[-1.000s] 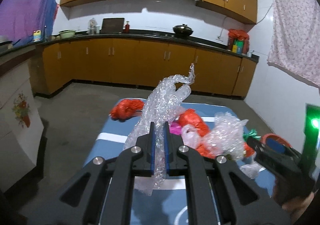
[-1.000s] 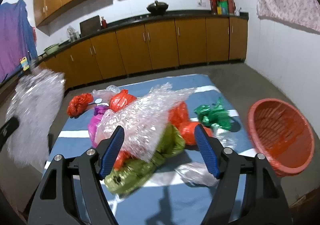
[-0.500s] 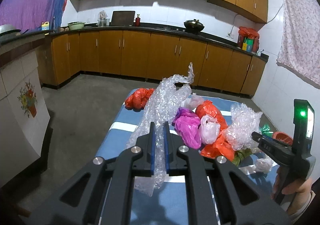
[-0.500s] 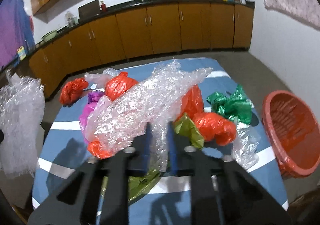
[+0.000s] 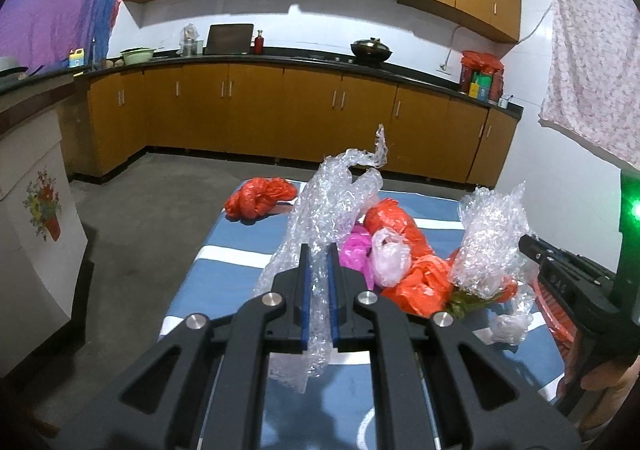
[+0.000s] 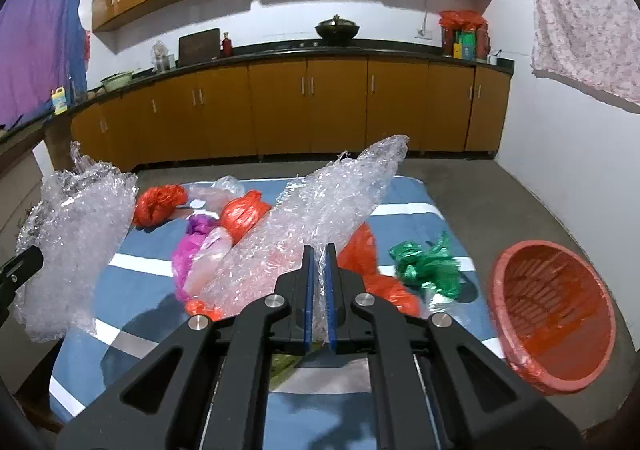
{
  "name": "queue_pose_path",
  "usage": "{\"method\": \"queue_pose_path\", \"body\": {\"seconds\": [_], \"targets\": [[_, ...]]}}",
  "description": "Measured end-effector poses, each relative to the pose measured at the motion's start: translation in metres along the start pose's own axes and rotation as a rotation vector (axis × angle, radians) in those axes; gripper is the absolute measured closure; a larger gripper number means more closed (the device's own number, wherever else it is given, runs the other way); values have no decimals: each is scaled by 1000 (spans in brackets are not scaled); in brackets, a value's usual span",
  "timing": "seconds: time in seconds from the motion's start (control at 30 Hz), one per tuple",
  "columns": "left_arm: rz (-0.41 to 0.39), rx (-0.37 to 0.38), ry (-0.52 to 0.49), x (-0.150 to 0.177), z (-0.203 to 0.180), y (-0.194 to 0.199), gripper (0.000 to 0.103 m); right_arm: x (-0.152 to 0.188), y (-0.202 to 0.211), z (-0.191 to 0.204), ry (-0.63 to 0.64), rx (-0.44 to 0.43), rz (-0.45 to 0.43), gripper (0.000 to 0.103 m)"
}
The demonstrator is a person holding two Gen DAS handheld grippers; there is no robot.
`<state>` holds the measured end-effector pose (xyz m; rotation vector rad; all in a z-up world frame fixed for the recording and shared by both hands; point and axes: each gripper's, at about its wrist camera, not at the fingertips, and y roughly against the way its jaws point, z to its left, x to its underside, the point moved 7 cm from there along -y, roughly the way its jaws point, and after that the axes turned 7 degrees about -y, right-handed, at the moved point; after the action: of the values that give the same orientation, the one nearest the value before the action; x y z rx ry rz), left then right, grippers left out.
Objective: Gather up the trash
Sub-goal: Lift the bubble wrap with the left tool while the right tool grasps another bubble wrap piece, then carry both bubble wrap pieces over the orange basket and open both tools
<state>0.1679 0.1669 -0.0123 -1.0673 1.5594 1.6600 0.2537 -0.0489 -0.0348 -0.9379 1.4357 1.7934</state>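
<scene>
My left gripper (image 5: pixel 318 250) is shut on a sheet of clear bubble wrap (image 5: pixel 332 202), held above the blue table (image 5: pixel 240 246); that sheet also shows at the left of the right wrist view (image 6: pixel 76 242). My right gripper (image 6: pixel 319 250) is shut on a second, longer bubble wrap sheet (image 6: pixel 320 214), lifted over the pile; it shows in the left wrist view (image 5: pixel 490 246). On the table lie red bags (image 6: pixel 160 202), an orange-red bag (image 6: pixel 244 210), a pink bag (image 6: pixel 192 250) and a green bag (image 6: pixel 424 266).
A red plastic basket (image 6: pixel 556 314) stands on the floor right of the table. Brown kitchen cabinets (image 6: pixel 312 106) run along the back wall. A white cabinet with a flower print (image 5: pixel 36 234) stands to the left. A small clear bag (image 5: pixel 508 326) lies near the table's right edge.
My right gripper closed on the long bubble wrap and lifted it off the pile. My left gripper kept its sheet and shifted slightly.
</scene>
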Motion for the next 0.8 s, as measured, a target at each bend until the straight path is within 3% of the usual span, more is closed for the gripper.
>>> {"method": "queue_pose_path", "body": {"seconds": [0.37, 0.8], "targets": [[-17, 101, -34, -18, -57, -4, 94, -15, 21, -57, -37, 87, -57, 97], [-5, 302, -131, -29, -181, -26, 94, -23, 42, -167, -113, 262, -89, 97]]}}
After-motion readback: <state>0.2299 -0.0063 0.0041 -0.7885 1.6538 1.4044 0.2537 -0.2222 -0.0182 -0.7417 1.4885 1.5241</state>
